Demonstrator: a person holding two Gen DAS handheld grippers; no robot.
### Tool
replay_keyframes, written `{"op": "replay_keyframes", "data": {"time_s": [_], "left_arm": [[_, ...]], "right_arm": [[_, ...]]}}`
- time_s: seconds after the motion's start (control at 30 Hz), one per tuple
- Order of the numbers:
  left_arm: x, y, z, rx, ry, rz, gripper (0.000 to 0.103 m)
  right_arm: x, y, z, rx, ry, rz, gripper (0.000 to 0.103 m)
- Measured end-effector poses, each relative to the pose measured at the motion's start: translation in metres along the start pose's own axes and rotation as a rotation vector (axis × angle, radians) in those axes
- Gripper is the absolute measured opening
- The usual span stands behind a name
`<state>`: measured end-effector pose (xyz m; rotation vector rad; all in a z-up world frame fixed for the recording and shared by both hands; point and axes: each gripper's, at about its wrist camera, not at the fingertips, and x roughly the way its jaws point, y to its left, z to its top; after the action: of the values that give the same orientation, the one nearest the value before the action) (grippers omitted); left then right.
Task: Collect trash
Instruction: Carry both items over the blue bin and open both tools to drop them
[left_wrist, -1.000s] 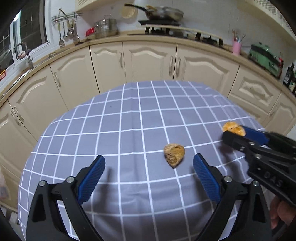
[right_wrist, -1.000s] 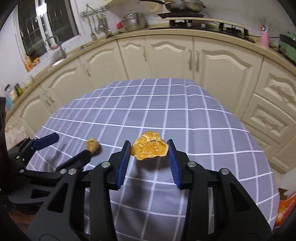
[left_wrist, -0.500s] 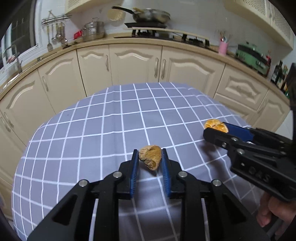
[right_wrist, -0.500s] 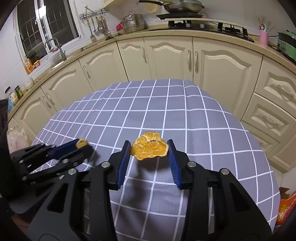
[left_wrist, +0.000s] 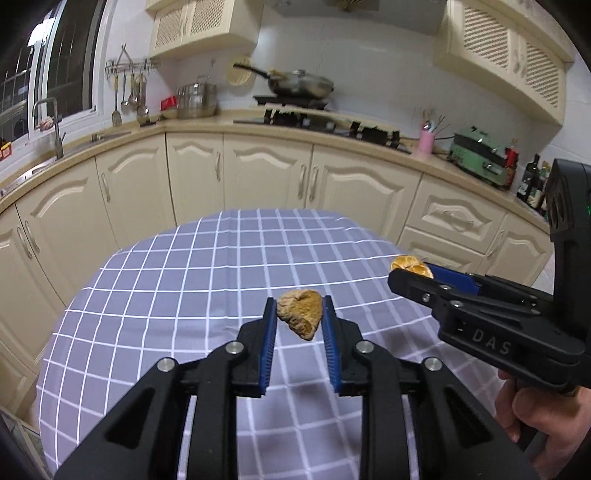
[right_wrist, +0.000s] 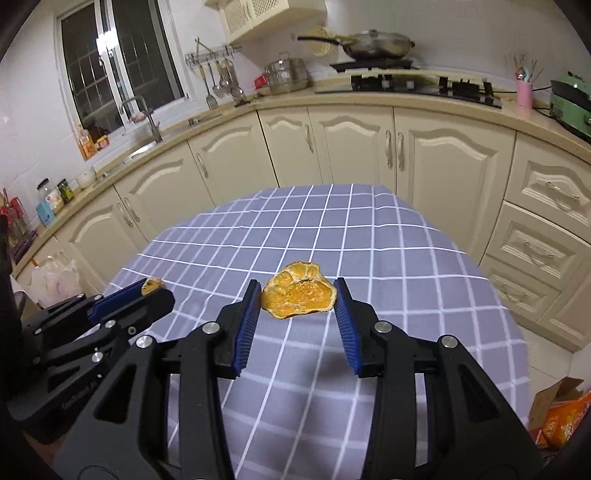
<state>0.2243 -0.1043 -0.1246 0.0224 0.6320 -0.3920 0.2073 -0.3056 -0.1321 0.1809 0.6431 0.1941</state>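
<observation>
Two black hand-held grippers with blue ribbed pads hung side by side above a round table (left_wrist: 155, 280) covered in a grey-purple cloth with a white grid, each carrying a scrap of fruit waste clear of the cloth. The left gripper (left_wrist: 300, 321) had its jaws clamped on a shrivelled brown, heart-shaped piece of peel (left_wrist: 300, 318), the pads pressing on both its sides, and the piece cast a soft shadow on the cloth beneath. In the right wrist view that gripper (right_wrist: 153, 290) appeared at lower left, with only the tip of the brown piece (right_wrist: 151, 285) showing past its pads. The right gripper (right_wrist: 298, 306) had its jaws closed on a dried, flattened orange peel (right_wrist: 299, 295), its pale ridged inner face turned up toward the camera, gripped edge to edge between the blue pads. From the left wrist view the right gripper (left_wrist: 410, 273) reached in from the right edge, the orange peel (left_wrist: 410, 266) peeking above its tips, and a person's hand (left_wrist: 543, 417) wrapped the handle below. Behind the table ran cream panelled kitchen cabinets (right_wrist: 436, 158) under a tan counter, with a steel pan (left_wrist: 301, 84) on the black hob and a pink utensil cup (right_wrist: 524, 94) near a green appliance. An orange printed carton (right_wrist: 561, 417) lay on the floor at lower right.
</observation>
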Motion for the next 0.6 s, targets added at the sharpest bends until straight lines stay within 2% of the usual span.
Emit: {"op": "replay_keyframes", "data": {"time_s": [0.3, 0.43, 0.6], "left_arm": [[-0.063, -0.053, -0.005, 0.034, -0.089, -0.059, 0.023], [-0.09, -0.087, -0.004, 0.068, -0.133, -0.113, 0.023], [-0.109, -0.136, -0.005, 0.104, -0.173, -0.219, 0.023]], "right_arm": [[-0.095, -0.03, -0.019, 0.049, -0.091, -0.007, 0.04], [-0.148, -0.053, -0.029, 0.079, -0.155, -0.029, 0.04], [-0.2, -0.094, -0.046, 0.121, -0.194, -0.115, 0.04]]}}
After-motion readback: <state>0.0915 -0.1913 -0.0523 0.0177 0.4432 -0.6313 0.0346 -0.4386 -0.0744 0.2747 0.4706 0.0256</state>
